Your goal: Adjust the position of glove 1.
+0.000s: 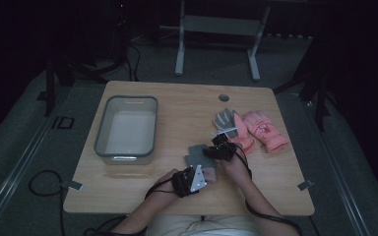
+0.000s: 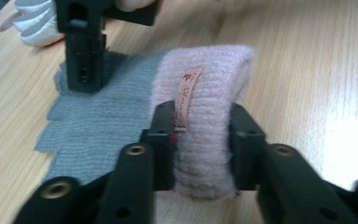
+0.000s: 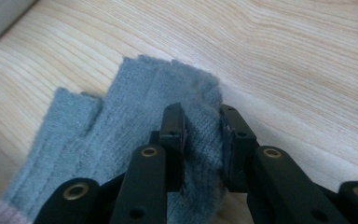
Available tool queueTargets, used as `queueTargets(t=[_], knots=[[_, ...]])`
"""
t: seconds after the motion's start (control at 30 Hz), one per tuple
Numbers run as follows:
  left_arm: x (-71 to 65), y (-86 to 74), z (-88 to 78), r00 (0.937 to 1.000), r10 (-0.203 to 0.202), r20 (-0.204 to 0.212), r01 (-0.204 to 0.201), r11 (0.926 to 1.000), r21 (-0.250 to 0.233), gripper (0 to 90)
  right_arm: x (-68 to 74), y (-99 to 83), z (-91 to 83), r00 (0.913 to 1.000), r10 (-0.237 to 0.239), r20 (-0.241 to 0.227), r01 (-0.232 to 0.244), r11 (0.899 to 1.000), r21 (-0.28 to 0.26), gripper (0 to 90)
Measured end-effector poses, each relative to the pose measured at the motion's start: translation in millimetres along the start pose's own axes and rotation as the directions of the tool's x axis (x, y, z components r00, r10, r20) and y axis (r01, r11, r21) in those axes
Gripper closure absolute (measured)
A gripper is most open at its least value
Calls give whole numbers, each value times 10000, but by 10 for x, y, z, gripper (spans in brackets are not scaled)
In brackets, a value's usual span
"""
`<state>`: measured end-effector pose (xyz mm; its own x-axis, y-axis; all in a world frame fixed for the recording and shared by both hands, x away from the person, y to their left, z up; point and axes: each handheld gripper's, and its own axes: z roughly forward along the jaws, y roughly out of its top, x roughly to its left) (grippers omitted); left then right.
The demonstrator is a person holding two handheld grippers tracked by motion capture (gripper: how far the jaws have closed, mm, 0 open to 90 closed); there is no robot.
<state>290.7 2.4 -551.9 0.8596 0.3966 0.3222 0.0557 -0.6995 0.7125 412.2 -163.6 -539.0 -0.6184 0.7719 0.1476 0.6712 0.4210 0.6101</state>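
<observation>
I see the grey knit glove lying flat on the wooden table, just below the centre of the high view and right of the tray. Its pale pink cuff fills the middle of the left gripper view, with a small orange label sewn along it. My left gripper has its two black jaws pressed into either side of that cuff, so it is clamped on the glove. In the right gripper view, my right gripper pinches the grey fabric near the glove's short finger ends, the knit bunched up between the jaws. That same gripper stands at the upper left of the left gripper view, planted on the grey part.

In the high view both hands come up from the bottom edge, close together over the glove. To the upper right of them lie a grey-and-white glove and a pair of pink gloves, touching one another. A clear plastic tray with a grey rim sits at centre left of the table. A round hole marks the table's far edge.
</observation>
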Motion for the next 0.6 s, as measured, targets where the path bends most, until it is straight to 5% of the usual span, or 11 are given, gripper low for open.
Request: queueTargets(t=[0.23,0.6], knots=[[141,13,-71,9971,-601,462,602,9982,-17,721,44,66,-140,9984,19,-562,-43,9991,-431,750],[354,118,-352,9986,-366,385,362,9993,127,735,214,269,-472,9931,-546,-1034,393,9887,-1449,749]])
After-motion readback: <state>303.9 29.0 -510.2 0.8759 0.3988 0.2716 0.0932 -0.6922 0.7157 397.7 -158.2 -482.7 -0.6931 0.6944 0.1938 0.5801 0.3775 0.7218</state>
